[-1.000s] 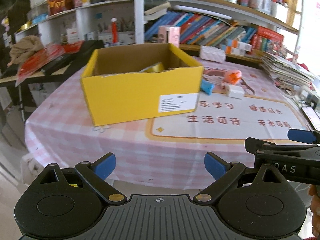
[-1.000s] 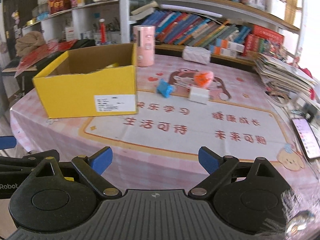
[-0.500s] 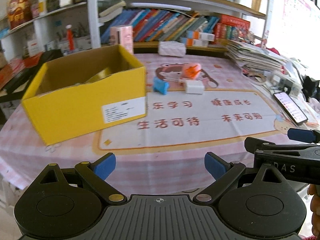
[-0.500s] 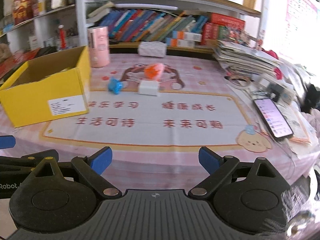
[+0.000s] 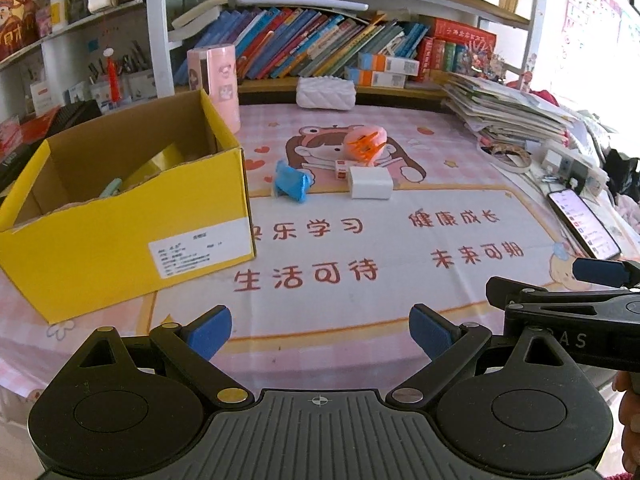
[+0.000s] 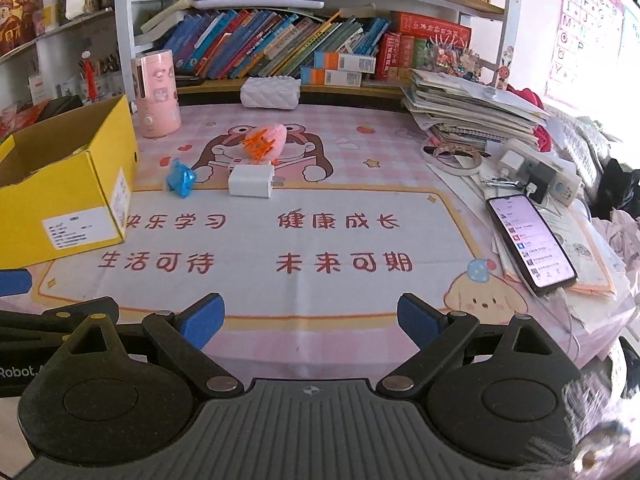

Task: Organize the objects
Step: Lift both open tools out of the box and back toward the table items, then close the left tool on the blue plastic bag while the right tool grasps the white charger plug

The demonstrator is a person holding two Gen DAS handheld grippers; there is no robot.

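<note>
An open yellow cardboard box (image 5: 120,216) (image 6: 60,200) stands on the left of the table, with a few items inside. To its right lie a blue crumpled wrapper (image 5: 291,182) (image 6: 182,179), a white charger block (image 5: 370,187) (image 6: 251,187) and an orange hair clip (image 5: 365,144) (image 6: 262,142) on a pink pouch. My left gripper (image 5: 320,330) hangs open over the near table edge, nothing between its fingers. My right gripper (image 6: 310,320) is open and empty too, just right of the left one.
A pink cylinder (image 6: 155,94) and a white quilted pouch (image 6: 271,92) stand at the back before a bookshelf (image 6: 300,52). On the right are a stack of papers (image 6: 472,112), a power strip (image 6: 540,172) and a lit phone (image 6: 530,240).
Both grippers have swung to the right along the table's near edge, so the yellow box now sits further left and the phone and papers have come into sight. Both stayed open.
</note>
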